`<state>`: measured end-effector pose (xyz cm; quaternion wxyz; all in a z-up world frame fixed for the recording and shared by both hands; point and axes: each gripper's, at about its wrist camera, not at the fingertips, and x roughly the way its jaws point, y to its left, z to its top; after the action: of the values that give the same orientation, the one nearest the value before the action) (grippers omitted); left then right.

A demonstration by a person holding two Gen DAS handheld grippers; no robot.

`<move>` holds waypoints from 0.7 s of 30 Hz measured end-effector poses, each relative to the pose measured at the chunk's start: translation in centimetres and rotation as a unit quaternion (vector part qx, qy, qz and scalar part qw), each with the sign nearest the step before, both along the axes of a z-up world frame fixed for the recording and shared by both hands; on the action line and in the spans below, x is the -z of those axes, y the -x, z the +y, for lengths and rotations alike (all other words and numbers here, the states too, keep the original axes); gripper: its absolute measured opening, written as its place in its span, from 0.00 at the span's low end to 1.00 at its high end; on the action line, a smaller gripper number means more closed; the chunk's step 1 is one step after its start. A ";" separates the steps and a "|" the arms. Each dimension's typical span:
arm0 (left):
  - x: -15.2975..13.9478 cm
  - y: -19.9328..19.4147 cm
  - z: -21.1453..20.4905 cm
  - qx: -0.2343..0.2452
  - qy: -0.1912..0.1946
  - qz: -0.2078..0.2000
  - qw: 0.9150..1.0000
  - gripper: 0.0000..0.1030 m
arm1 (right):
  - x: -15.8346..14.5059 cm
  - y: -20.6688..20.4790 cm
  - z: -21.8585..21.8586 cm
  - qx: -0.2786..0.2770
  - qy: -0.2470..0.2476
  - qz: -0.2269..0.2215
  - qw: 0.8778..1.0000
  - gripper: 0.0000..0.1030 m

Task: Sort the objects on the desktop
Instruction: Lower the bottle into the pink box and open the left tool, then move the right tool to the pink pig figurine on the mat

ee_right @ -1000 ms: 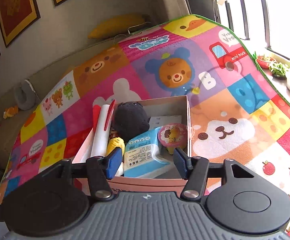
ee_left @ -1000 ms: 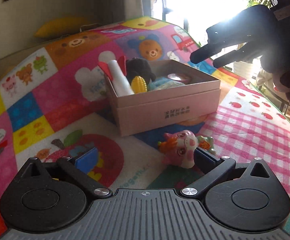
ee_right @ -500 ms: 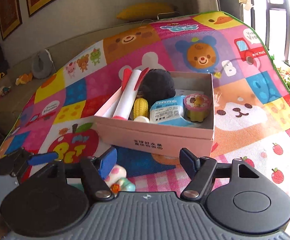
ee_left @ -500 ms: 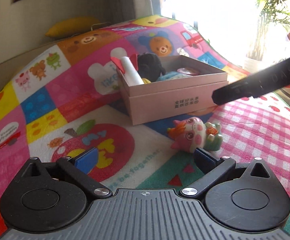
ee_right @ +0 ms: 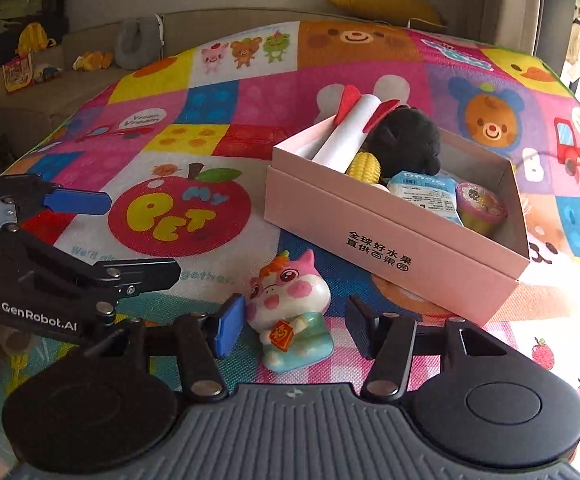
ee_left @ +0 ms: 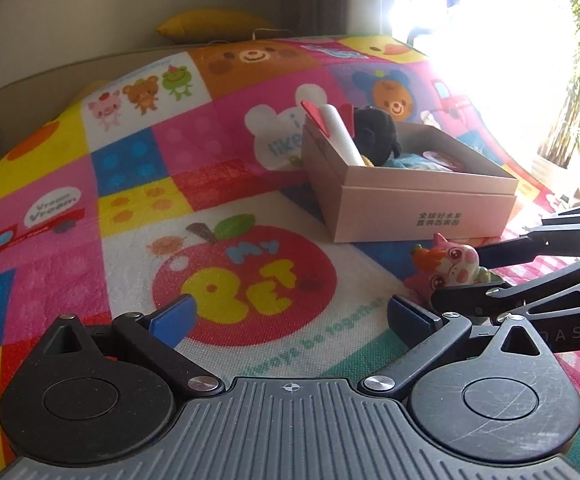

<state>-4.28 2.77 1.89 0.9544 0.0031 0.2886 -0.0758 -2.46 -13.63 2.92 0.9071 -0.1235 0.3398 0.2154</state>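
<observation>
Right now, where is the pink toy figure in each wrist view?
Left wrist: the toy figure sits at lower right, between the right gripper's fingers.
Right wrist: the toy figure sits low at centre.
Shared landmark: the pink box just behind it.

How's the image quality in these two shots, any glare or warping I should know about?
Left wrist view: window glare blows out the upper right, washing out the far corner of the pink box; the mat's edges curve from fisheye. Right wrist view: evenly lit and sharp, the box's printed text is readable, the pig figurine is clear; the same fisheye bowing, and the top-left background is dim.
</observation>
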 end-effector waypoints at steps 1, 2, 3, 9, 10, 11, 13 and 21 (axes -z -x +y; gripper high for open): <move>0.0 0.0 -0.1 0.001 -0.001 0.000 1.000 1.00 | 0.0 0.1 -0.1 -0.002 -0.002 0.004 1.000 0.46; 0.0 0.0 -0.2 0.002 -0.002 0.000 1.000 1.00 | -0.1 0.3 -0.1 -0.005 -0.002 0.006 1.000 0.43; 0.0 0.0 -0.2 0.003 -0.005 -0.001 1.000 1.00 | -0.2 0.6 -0.1 -0.006 0.000 0.007 1.000 0.43; 0.1 0.4 -1.3 0.022 -0.012 0.001 1.000 1.00 | -0.7 3.0 -1.9 0.026 0.006 0.018 0.999 0.42; 0.1 0.5 -1.6 0.028 -0.012 0.002 1.000 1.00 | -0.7 3.2 -2.4 0.040 0.005 0.024 0.999 0.42; 0.1 0.6 -2.0 0.034 -0.014 0.004 0.999 1.00 | -0.7 3.6 -3.0 0.052 0.001 0.028 0.998 0.42; 0.1 0.8 -2.7 0.045 -0.019 0.005 0.999 1.00 | -0.6 4.3 -4.3 0.076 -0.015 0.036 0.996 0.42; 0.6 1.3 -5.3 0.072 -0.045 0.017 0.996 1.00 | 0.1 7.4 -6.5 0.081 -0.079 0.053 0.992 0.45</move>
<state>-5.56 -2.51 1.29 0.9403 0.0657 0.3069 -0.1312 -9.84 -20.18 2.82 0.9094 -0.0119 0.3780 0.1732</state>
